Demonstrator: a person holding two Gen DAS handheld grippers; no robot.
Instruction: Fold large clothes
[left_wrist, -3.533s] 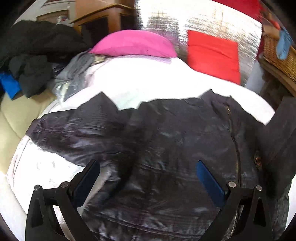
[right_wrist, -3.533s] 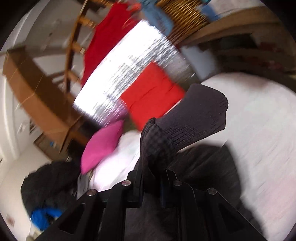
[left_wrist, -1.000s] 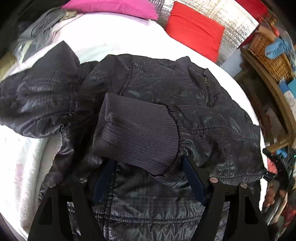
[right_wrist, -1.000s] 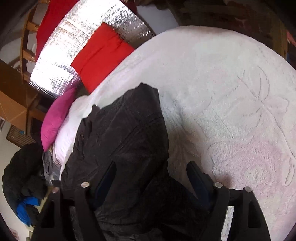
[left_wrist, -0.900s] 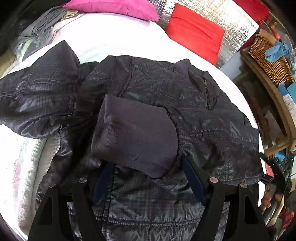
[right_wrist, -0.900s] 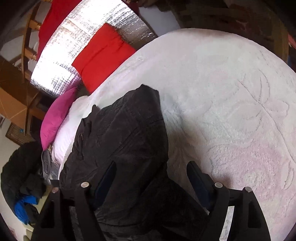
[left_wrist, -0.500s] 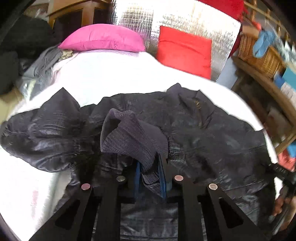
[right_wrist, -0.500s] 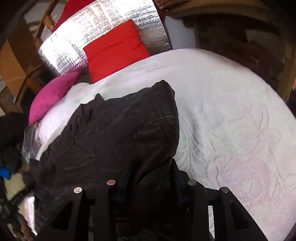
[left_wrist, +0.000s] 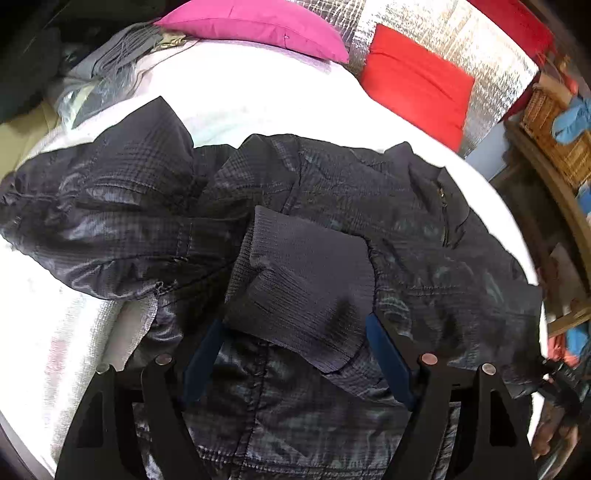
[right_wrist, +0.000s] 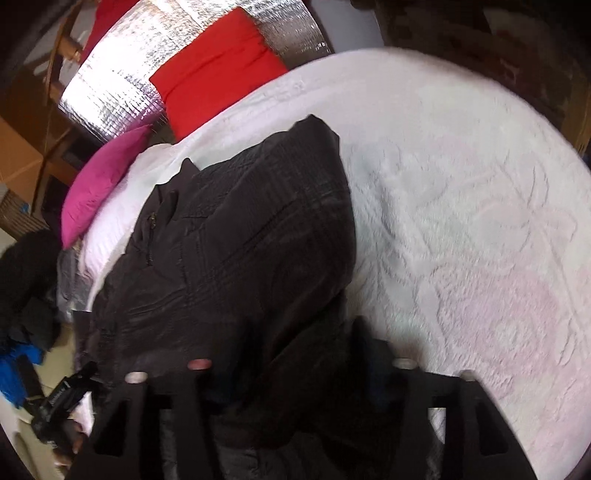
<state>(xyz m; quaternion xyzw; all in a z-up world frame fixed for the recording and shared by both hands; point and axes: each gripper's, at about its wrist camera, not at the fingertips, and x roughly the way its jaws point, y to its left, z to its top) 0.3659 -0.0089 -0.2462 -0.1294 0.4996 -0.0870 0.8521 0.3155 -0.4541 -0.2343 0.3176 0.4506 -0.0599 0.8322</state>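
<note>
- Dark quilted jacket (left_wrist: 406, 236) lies spread across the white bedspread (right_wrist: 461, 184), collar and zip toward the pillows. One sleeve is folded in over the chest, its ribbed cuff (left_wrist: 303, 280) lying flat on the body; the other sleeve (left_wrist: 103, 206) is flung out sideways over the bed.
- Handling, by the look of it: light padded shell, shiny and likely slippery, so folds may slide or spring back. Soft, not fragile. The ribbed cuff and hem give the surest purchase; pinch seams rather than slick panels.
- Left tongs (left_wrist: 295, 354) are opening, blue pads standing on either side of the cuff and clear of it, nothing pinched.
- Right tongs (right_wrist: 295, 373), blurred, are opening over the jacket's near edge; cloth lies between the fingers, but a grip does not show.
- Likely next hold: the outflung sleeve, at its end.
- Around: pink pillow (left_wrist: 258, 22) and red cushion (left_wrist: 417, 85) at the head of the bed, grey clothes (left_wrist: 118, 55) heaped beside the pillow, wicker basket (left_wrist: 554, 129) on a shelf off to the side.
- Nothing sits on the jacket; the grey heap lies nearest the spread sleeve.
</note>
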